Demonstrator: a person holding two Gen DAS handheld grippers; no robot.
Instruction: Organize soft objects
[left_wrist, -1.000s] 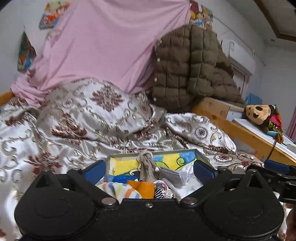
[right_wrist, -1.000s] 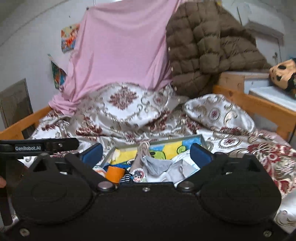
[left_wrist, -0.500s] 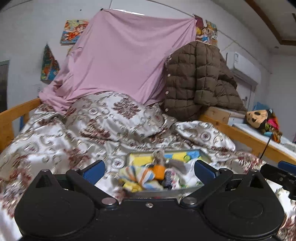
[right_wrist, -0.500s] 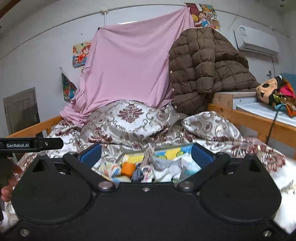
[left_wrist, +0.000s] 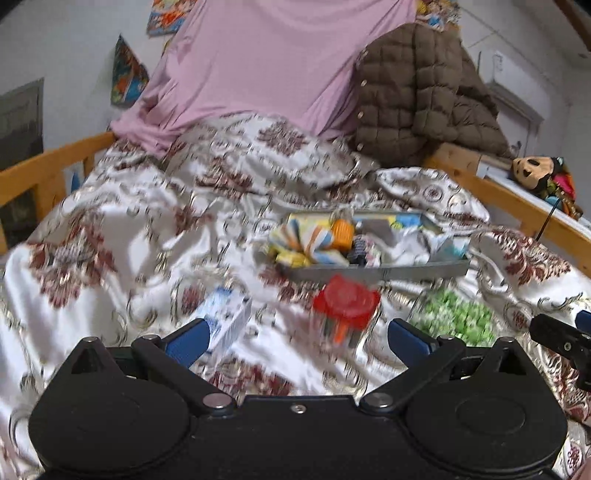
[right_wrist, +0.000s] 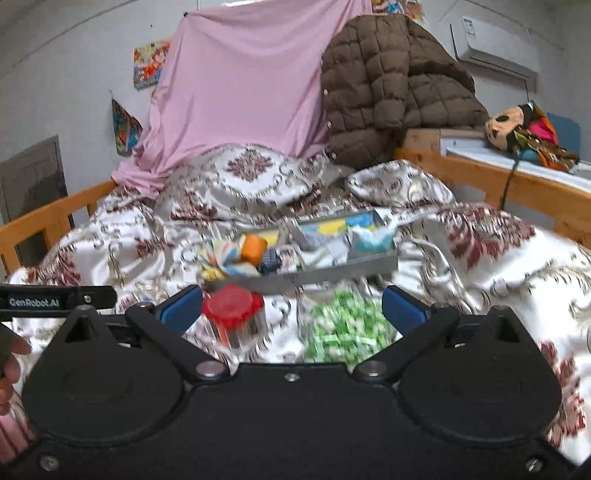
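Note:
A grey tray (left_wrist: 373, 272) (right_wrist: 317, 277) of rolled socks and folded cloths lies on the patterned bedspread ahead of both grippers. An orange roll (left_wrist: 341, 230) (right_wrist: 255, 248) and a striped bundle (left_wrist: 301, 240) sit in its left end. In front of the tray stand a red-lidded jar (left_wrist: 345, 301) (right_wrist: 232, 306), a bag of green pieces (left_wrist: 458, 317) (right_wrist: 347, 325) and a white and blue packet (left_wrist: 225, 317). My left gripper (left_wrist: 295, 338) is open and empty, well back from the tray. My right gripper (right_wrist: 291, 308) is open and empty too, with the jar and bag between its fingers' line of sight.
Wooden bed rails (left_wrist: 48, 173) (right_wrist: 517, 184) run along both sides. A pink sheet (right_wrist: 236, 92) and a brown quilted jacket (right_wrist: 391, 85) hang at the head. A plush toy (right_wrist: 517, 129) lies on a shelf at right. A hand (right_wrist: 9, 365) shows at lower left.
Both grippers have pulled back and risen from the tray, so it now sits farther off. The jar, green bag and packet have come into view in front of it.

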